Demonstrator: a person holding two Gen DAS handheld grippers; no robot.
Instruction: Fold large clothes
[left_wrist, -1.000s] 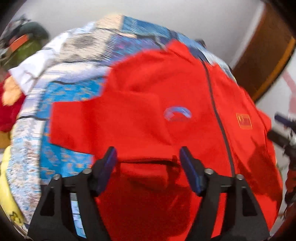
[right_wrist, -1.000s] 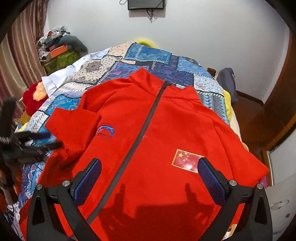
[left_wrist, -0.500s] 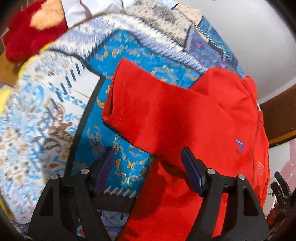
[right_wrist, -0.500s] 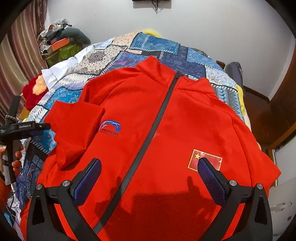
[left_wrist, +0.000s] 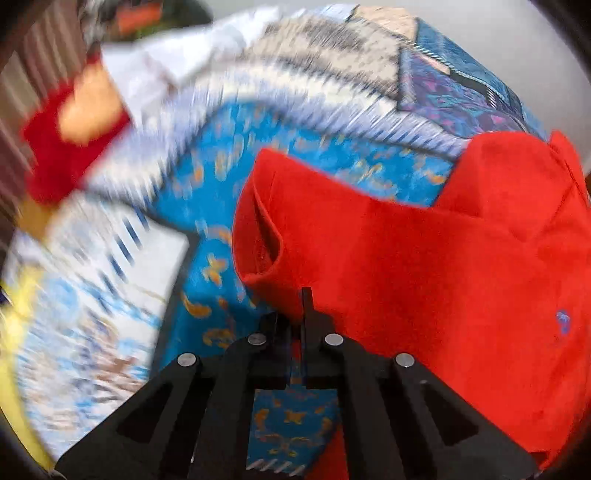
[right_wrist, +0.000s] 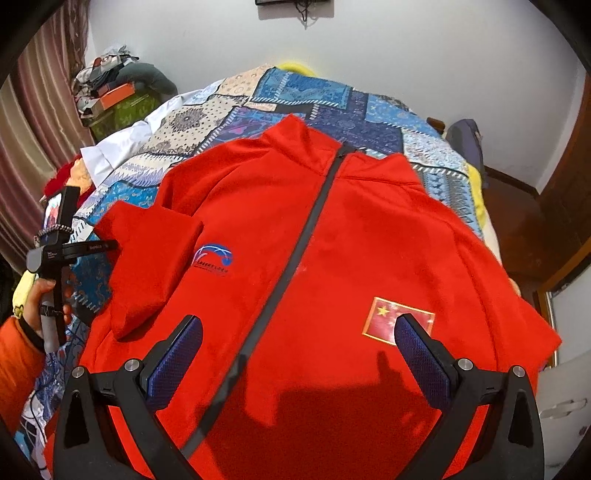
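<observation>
A red zip-up jacket (right_wrist: 332, 240) lies front up on a blue patchwork bedspread (right_wrist: 314, 92). Its left sleeve (right_wrist: 147, 258) is folded in over the chest beside a blue logo. In the left wrist view the sleeve (left_wrist: 369, 258) fills the right half, its open cuff toward the left. My left gripper (left_wrist: 303, 299) is at the sleeve's near edge, its jaws closing together with red cloth pinched between them. From the right wrist view this left gripper (right_wrist: 107, 244) touches the sleeve's outer edge. My right gripper (right_wrist: 299, 332) hovers open over the jacket's lower front, holding nothing.
A red and orange plush toy (left_wrist: 66, 140) and a white cloth (right_wrist: 118, 147) lie at the bed's far left. Boxes and clothes (right_wrist: 110, 92) are piled by the curtain. A hand (right_wrist: 40, 299) in an orange sleeve holds the left gripper. A dark bag (right_wrist: 465, 136) sits beyond the bed's right side.
My left gripper swung left and down to the folded sleeve and its jaws went from wide open to closed on the sleeve's edge. The right gripper stayed open and barely moved.
</observation>
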